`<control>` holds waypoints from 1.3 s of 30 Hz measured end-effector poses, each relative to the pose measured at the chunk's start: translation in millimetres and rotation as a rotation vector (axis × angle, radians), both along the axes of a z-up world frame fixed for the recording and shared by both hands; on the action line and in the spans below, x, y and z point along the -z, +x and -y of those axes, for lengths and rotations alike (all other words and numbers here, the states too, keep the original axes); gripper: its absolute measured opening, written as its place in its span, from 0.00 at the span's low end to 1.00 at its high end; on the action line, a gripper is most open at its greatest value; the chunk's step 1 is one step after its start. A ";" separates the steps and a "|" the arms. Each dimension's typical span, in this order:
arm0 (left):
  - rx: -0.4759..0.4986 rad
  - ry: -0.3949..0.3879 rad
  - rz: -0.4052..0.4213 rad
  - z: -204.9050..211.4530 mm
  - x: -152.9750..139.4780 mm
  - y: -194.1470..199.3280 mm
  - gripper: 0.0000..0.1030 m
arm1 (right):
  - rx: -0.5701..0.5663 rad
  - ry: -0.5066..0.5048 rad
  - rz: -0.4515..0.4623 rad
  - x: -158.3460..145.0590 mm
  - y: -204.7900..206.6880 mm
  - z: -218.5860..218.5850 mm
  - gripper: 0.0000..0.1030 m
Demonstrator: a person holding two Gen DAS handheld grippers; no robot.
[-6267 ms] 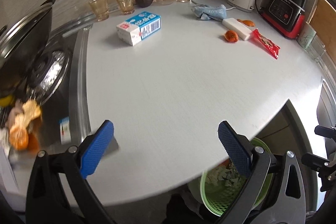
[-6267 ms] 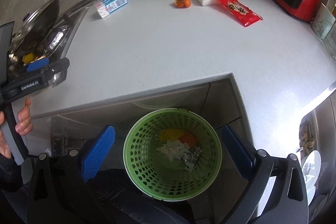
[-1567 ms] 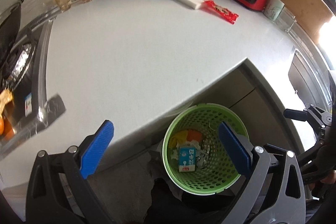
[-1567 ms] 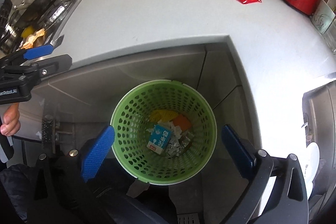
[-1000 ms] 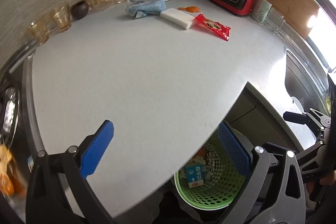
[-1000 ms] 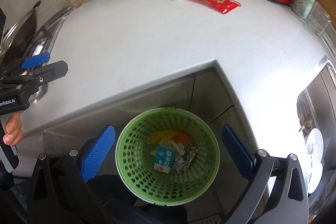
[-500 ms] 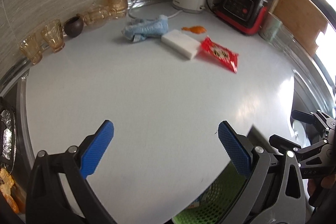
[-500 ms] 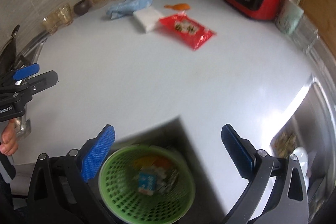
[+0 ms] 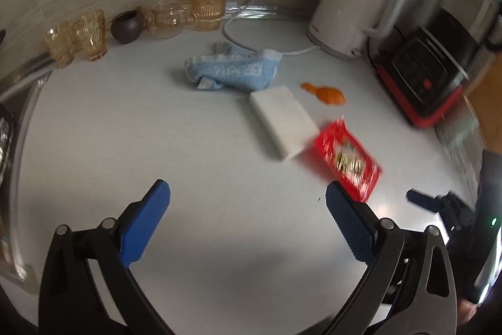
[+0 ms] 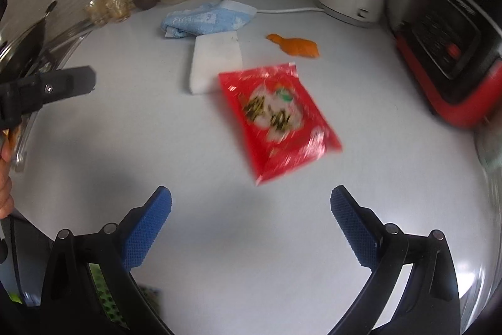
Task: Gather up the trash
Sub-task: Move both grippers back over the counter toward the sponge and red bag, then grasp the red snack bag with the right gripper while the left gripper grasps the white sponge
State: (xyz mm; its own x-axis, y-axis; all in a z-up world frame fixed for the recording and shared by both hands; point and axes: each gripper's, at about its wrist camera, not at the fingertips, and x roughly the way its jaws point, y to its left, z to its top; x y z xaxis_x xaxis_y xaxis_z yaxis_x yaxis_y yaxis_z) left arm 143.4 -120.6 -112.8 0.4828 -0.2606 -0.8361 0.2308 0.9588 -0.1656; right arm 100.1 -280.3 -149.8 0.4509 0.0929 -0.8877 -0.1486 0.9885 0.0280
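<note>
Both of my grippers have swung up from the green bin to the desk (image 9: 219, 240); only a sliver of the bin (image 10: 103, 284) shows now, behind my right gripper's frame. My left gripper (image 9: 248, 209) hovers with fingers spread, empty; my right gripper (image 10: 251, 208) likewise gapes, holding nothing. Ahead of the right one lies the red wrapper (image 10: 276, 118), its print blurred, one corner touching the white block (image 10: 216, 58). Farther back lie the orange peel (image 10: 295, 46) and blue cloth (image 10: 204, 19). Only the left view shows the amber glasses (image 9: 91, 35) sharply. The kettle (image 9: 351, 8) is cut off at its top.
</note>
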 end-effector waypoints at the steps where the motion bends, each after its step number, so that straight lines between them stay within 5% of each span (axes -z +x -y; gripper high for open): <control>1: -0.029 -0.021 -0.008 9.0 3.2 6.1 0.92 | -0.016 0.003 -0.002 2.1 5.7 3.7 0.98; 13: -0.234 -0.028 -0.099 72.3 42.6 81.3 0.92 | -0.183 0.032 0.000 29.7 61.3 22.5 0.98; 28: -0.300 0.049 -0.148 96.2 81.6 111.9 0.92 | -0.222 0.012 0.026 43.0 85.1 24.7 0.96; 34: -0.306 0.117 -0.117 97.3 79.3 113.8 0.64 | -0.222 -0.002 0.047 37.1 83.1 32.4 0.62; 35: -0.303 0.111 -0.112 96.4 77.8 113.7 0.60 | -0.218 0.002 0.050 36.2 82.9 33.7 0.49; 39: -0.285 0.111 -0.109 94.6 77.2 113.3 0.58 | -0.187 0.036 0.049 34.6 83.3 40.6 0.38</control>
